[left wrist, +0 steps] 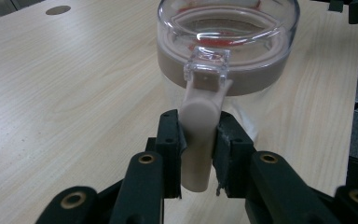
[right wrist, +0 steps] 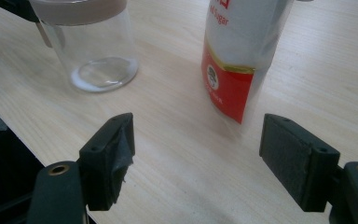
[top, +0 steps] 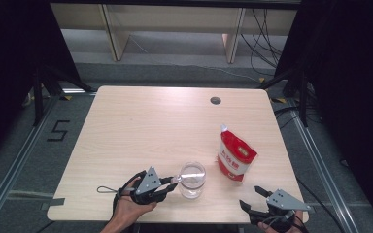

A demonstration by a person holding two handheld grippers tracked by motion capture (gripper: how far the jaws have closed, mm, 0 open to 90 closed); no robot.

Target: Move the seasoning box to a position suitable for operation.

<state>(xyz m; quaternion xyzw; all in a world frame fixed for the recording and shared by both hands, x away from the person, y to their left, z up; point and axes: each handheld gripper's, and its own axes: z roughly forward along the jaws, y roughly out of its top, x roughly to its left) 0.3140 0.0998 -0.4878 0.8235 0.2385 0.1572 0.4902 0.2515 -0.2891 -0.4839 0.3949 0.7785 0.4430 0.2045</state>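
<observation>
**Jar handle gripped, sugar pouch waiting**

Table (top: 141, 126) of pale wood carries two things near the person's edge: a red-and-white sugar pouch (top: 235, 156) standing at the right, and a clear glass jar (top: 192, 180) with a beige collar just to its left, the two close but apart. Seen from the right gripper view, the jar (right wrist: 98, 51) holds no more than a thin white film on its bottom, and the pouch (right wrist: 240, 56) stands upright beyond the jaws. The left gripper (left wrist: 199, 140) is clamped on the jar's beige lever handle (left wrist: 199, 135), which hinges at a clear clasp (left wrist: 207, 67) on the lid rim. The right gripper (right wrist: 196, 149) hovers at the table's near edge with its jaws spread wide and nothing between them, aimed toward the pouch.

Step in hand, as judged: steadying or opening the jar by its handle. The next move probably calls for the right gripper to advance, close on the pouch's body without crushing it, and lift it toward the jar mouth.
</observation>
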